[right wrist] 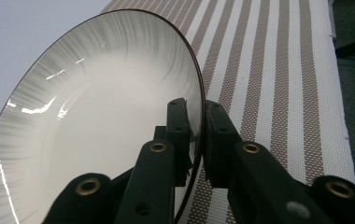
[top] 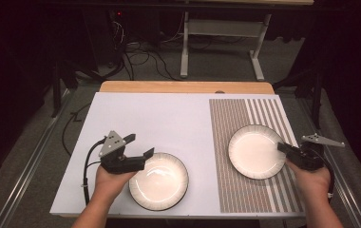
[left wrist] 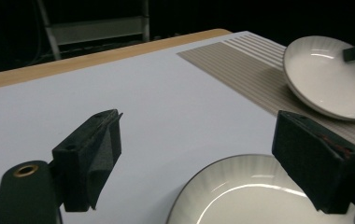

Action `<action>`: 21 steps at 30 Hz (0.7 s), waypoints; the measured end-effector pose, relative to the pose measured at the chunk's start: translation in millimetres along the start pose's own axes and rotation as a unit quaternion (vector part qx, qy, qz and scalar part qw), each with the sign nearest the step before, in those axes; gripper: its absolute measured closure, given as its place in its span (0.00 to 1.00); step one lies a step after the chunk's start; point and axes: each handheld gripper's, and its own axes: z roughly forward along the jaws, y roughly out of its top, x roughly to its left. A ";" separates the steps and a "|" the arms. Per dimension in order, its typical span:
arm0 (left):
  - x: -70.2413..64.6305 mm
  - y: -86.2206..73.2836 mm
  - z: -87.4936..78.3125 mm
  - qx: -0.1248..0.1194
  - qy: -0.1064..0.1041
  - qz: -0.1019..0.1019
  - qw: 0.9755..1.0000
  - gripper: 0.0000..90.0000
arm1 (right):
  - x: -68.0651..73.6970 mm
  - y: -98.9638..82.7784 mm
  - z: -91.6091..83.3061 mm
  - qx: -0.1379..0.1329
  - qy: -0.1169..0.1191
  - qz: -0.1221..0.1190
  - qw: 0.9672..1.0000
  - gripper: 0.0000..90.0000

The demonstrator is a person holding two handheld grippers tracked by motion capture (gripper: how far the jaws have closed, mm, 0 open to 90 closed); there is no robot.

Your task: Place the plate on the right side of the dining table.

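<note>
Right gripper (right wrist: 199, 140) pinches the far plate (top: 254, 151) by its three-o'clock rim; seemingly tilted, it could slip. Left gripper (top: 139, 147) gapes empty.

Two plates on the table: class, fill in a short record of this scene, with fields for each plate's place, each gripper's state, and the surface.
Near plate: flat on the white table sheet, by the front edge
Far plate: on the striped mat, rim pinched at its right edge
Left gripper: jaws open, over the near plate's left rim, holding nothing
Right gripper: shut on the far plate's rim
Plate look: white, ribbed, dark thin edge
</note>
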 end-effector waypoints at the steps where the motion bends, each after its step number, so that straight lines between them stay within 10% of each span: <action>1: 3.5 -3.4 -2.7 -0.001 0.005 -0.002 1.000 0.17 | -0.1 0.0 0.8 0.003 -0.003 0.002 1.000 0.93; 21: 32.8 -30.1 -35.2 -0.033 0.046 -0.006 0.998 0.00 | -11.9 -7.6 16.5 0.027 -0.006 0.053 0.998 0.92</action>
